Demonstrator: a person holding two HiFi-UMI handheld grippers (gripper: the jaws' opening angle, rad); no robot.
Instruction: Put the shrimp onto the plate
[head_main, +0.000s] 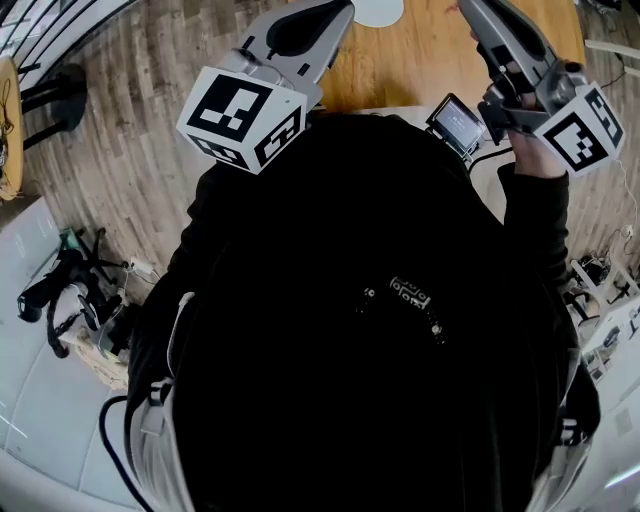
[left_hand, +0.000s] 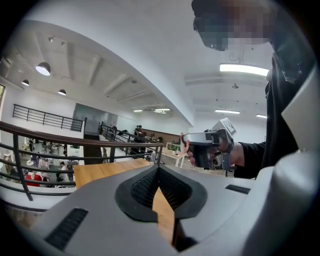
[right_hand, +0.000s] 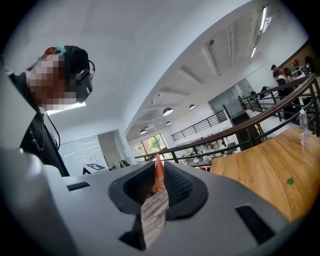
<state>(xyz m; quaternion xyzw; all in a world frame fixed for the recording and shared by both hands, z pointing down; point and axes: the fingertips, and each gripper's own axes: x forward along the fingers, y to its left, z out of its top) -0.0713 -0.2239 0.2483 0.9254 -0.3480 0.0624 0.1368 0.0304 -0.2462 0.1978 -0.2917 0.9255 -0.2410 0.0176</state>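
Over table (head_main: 420, 60) edge: shrimp (right_hand: 158, 175) tight in right hand-held gripper (right_hand: 157, 162); left hand-held gripper (left_hand: 158, 167) pressed together.

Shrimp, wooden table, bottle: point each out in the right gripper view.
shrimp (right_hand: 158, 175), right gripper view, orange body between the jaws.
wooden table (right_hand: 260, 165), right gripper view, bare top.
bottle (right_hand: 303, 131), right gripper view, clear body.

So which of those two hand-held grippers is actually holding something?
The right hand-held gripper: an orange shrimp is pinched between its jaws. The left hand-held gripper has its jaws closed together on nothing.
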